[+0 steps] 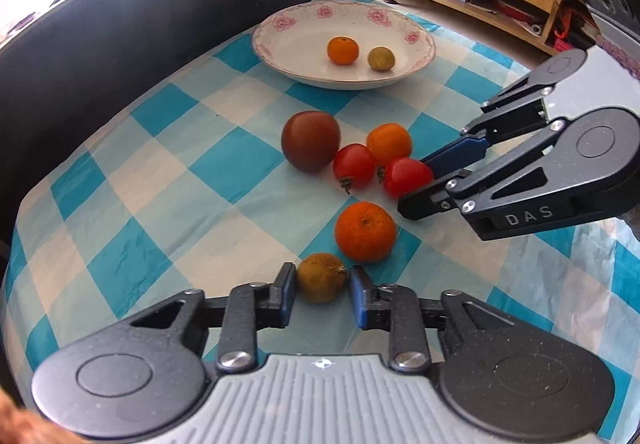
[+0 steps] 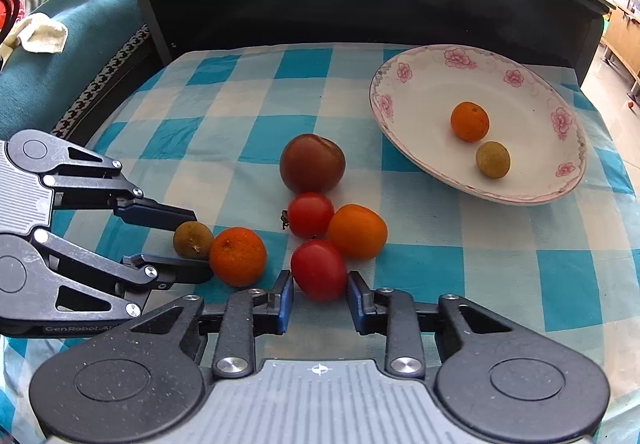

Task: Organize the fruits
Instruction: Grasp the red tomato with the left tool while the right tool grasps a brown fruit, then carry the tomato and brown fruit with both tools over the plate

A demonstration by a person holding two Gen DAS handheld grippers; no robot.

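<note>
Left gripper (image 1: 322, 286) brackets a small brown-green fruit (image 1: 321, 277) on the checked cloth (image 1: 160, 180); jaws spread, pads just beside its flanks, contact uncertain. Right gripper (image 2: 320, 290) likewise straddles a red tomato (image 2: 319, 269), jaws apart. Judged light, rounded, prone to rolling; the tomato soft-skinned. Grip across the widest girth, gently. Plate (image 1: 424, 34) lies beyond.

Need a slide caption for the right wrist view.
Right gripper open around a red tomato; left gripper brackets a small brown-green fruit.

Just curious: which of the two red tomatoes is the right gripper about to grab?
The red tomato nearest the camera, between the open right gripper; the other red tomato lies behind it.
</note>
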